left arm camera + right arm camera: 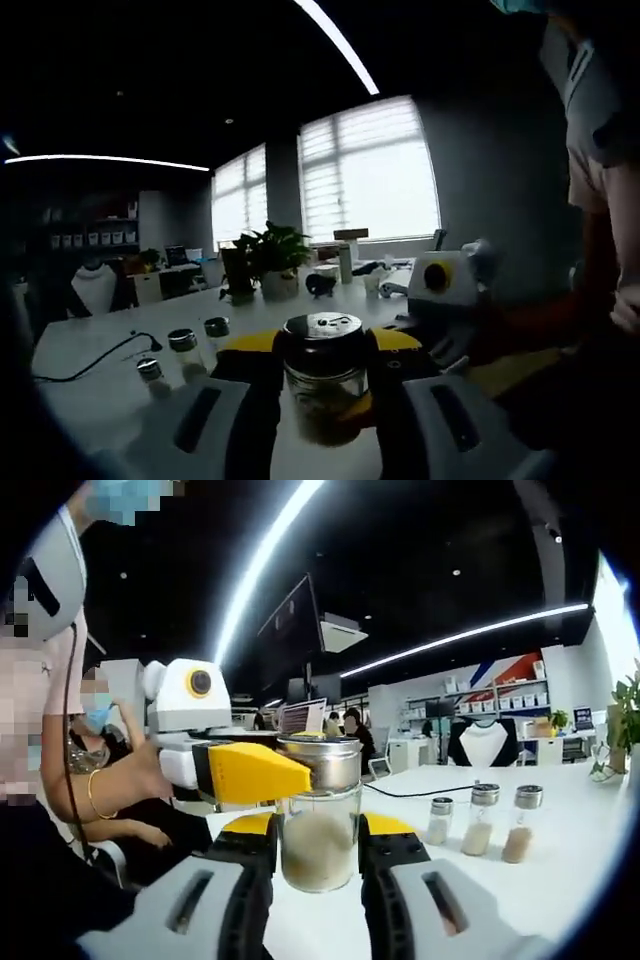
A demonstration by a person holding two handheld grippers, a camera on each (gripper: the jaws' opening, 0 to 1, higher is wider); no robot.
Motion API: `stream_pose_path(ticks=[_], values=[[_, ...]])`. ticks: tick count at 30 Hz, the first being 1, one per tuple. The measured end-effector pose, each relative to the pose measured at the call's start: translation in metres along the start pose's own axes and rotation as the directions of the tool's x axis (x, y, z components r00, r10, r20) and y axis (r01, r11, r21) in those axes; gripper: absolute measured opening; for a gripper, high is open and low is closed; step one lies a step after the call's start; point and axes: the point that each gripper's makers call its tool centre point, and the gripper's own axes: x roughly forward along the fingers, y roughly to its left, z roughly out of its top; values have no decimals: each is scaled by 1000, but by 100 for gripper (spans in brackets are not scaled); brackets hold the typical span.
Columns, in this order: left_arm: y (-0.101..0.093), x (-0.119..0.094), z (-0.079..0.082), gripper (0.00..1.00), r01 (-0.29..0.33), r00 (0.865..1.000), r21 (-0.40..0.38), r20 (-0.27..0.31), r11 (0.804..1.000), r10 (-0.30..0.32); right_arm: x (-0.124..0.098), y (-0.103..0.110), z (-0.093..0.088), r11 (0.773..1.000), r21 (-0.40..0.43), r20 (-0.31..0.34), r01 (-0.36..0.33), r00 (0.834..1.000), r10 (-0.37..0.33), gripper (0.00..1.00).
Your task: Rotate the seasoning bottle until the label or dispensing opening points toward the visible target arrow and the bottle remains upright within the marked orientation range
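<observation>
No readable label on the seasoning bottle (pixel 325 385), upright and clamped between both left gripper (pixel 325 400) and right gripper (pixel 318 855) jaws; three small shakers (pixel 482 825) stand right of the right jaws.

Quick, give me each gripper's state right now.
Left gripper: shut on the bottle's metal lid.
Right gripper: shut on the seasoning bottle, around its glass body.

We see our grippers (pixel 318 875) — grey bodies, black jaws, yellow tips; left gripper (pixel 262 772) white housing, yellow jaw. Our top — pale short sleeve (pixel 590 90).
</observation>
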Motion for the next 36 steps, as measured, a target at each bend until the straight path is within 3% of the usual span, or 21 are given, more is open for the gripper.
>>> stream_pose_path(ticks=[3,8,11,14,18,19,21,22,23,26,27,30,32,35,36], values=[[-5,1,-6,35,36,999,31,-36,999,-34,0,1,-5,1000,-29,-33,-11,999,10,29],[-2,1,-5,34,15,1000,-8,-14,1000,-15,-1,2,-5,1000,9,-17,-15,1000,15,29],[8,0,-7,33,-49,999,-84,-3,995,49,1,-1,-7,1000,12,-25,-7,1000,7,29],[10,1,-11,33,-78,997,-87,-14,993,77,3,-3,-11,999,46,-26,-8,1000,9,29],[14,3,-14,33,-168,986,-110,-16,980,167,5,-6,-14,997,77,-18,29,999,-28,30],[19,2,-16,33,-218,976,-113,-24,969,217,7,-9,-16,994,92,-22,64,998,-63,30],[29,-2,-17,33,-359,933,-108,-36,927,357,10,-15,-20,983,132,-34,131,991,-127,30],[31,-2,-17,33,-391,920,-19,-42,920,390,14,-15,-20,982,116,-36,148,989,-145,29],[33,-3,-17,33,-420,906,4,-47,907,420,17,-14,-19,983,99,-33,152,988,-150,29],[37,-7,-12,33,-499,866,-10,-29,866,499,25,-14,-15,978,84,-21,193,981,-192,29],[38,-8,-11,33,-509,861,-18,-26,860,509,26,-14,-14,977,80,-17,199,980,-199,29],[39,-9,-13,33,-520,853,-3,-49,854,519,29,-16,-17,976,5,-61,217,974,-217,29],[40,-10,-15,33,-518,854,9,-55,855,517,31,-16,-18,975,14,-62,223,973,-222,29],[40,-11,-16,33,-493,868,6,-59,870,492,27,-16,-19,978,19,-63,206,977,-205,29],[38,-10,-16,33,-466,884,-3,-55,885,465,26,-17,-18,980,22,-63,198,978,-197,28]])
